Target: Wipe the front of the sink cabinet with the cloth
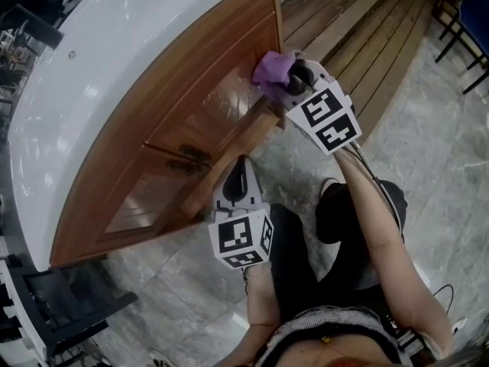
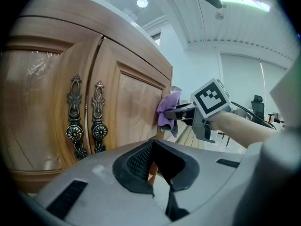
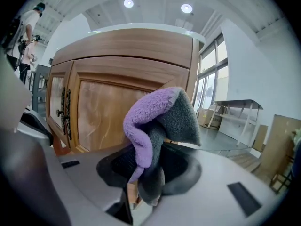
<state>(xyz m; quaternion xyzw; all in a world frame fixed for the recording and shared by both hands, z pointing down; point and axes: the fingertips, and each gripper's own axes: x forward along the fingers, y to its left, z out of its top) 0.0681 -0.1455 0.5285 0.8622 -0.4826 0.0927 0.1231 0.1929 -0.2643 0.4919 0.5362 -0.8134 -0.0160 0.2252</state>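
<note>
The sink cabinet has a glossy wooden front (image 1: 176, 121) under a white top (image 1: 114, 44). A purple and grey cloth (image 1: 271, 67) is pressed against the right door near its right edge, with my right gripper (image 1: 294, 79) shut on it. In the right gripper view the cloth (image 3: 155, 117) bunches up out of the jaws, in front of the door panel (image 3: 103, 112). My left gripper (image 1: 243, 167) hangs lower, near the cabinet's base, jaws together and holding nothing. The left gripper view shows the cloth (image 2: 168, 112) against the door (image 2: 136, 112), and the ornate dark handles (image 2: 87, 119) to its left.
A raised wooden deck (image 1: 359, 29) runs right of the cabinet, with grey marble floor (image 1: 428, 144) below. Dark chairs (image 1: 466, 21) stand at far right and a black frame (image 1: 53, 304) at lower left. My legs (image 1: 336, 205) are close to the cabinet. A person (image 3: 28, 27) stands far behind.
</note>
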